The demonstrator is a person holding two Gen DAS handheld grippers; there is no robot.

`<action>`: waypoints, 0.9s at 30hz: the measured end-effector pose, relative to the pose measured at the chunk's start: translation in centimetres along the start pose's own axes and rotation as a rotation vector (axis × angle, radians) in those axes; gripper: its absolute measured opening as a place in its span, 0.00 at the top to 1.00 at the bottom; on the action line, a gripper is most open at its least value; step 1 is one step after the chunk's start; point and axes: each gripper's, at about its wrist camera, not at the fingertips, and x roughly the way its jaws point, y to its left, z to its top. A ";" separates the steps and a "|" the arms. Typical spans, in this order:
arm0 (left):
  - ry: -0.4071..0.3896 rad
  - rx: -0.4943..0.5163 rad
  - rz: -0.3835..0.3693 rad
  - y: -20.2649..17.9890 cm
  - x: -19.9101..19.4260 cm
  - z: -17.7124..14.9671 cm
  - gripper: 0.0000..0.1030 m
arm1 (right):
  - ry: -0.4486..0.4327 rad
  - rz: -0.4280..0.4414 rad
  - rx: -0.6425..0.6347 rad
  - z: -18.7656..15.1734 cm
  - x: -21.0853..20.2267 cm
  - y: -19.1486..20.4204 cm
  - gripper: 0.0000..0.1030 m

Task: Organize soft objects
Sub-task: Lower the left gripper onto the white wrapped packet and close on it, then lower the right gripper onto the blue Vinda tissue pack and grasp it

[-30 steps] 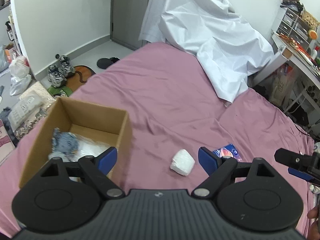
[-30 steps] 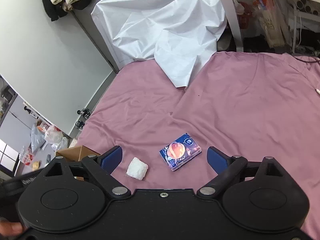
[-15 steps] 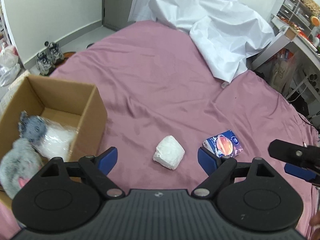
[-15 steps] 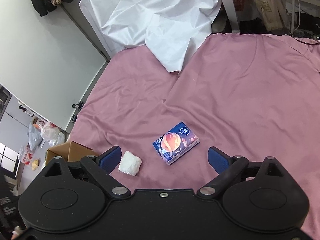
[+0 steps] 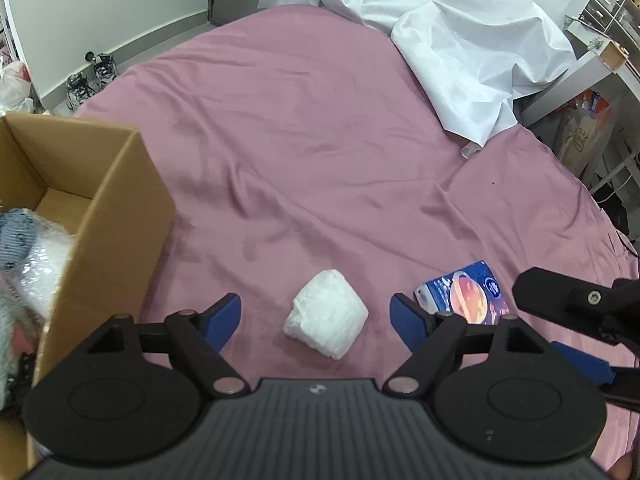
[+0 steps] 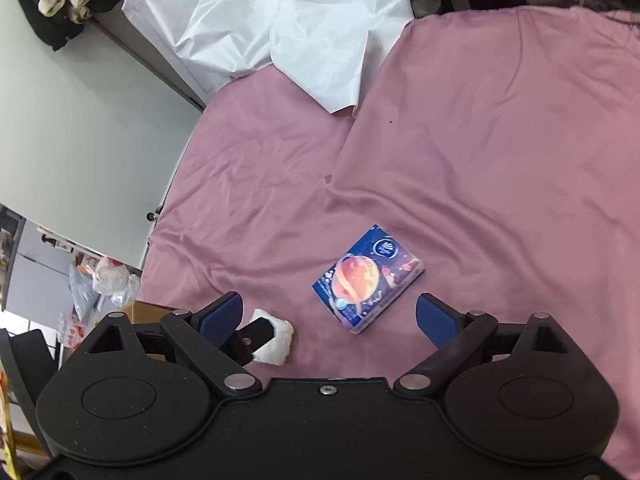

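White soft bundle (image 5: 326, 320) sits on the pink bed sheet (image 5: 320, 140), near the bed's front edge, just off the cardboard box (image 5: 116, 216) at the front-left corner. Your left gripper (image 5: 316, 314) hangs over the bundle; its fingers have just been closing in but stay spread, one either side of the bundle, pads clear of it. Blue tissue pack (image 6: 368, 278) with the planet print lies flat on the sheet just beside the bundle, apart from it, on the side away from the box. Your right gripper (image 6: 328, 318) is above the pack, fingers spread wide, nothing pinched. Box is open on top, with a grey plush toy (image 5: 14, 236) and a clear plastic bag (image 5: 44, 260) inside. White sheet (image 5: 448, 40) is crumpled over the bed's far end.
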 end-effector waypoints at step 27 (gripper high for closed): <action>0.041 -0.085 -0.082 1.9 2.3 2.9 0.54 | -0.017 -0.098 0.150 0.1 6.3 -1.1 0.20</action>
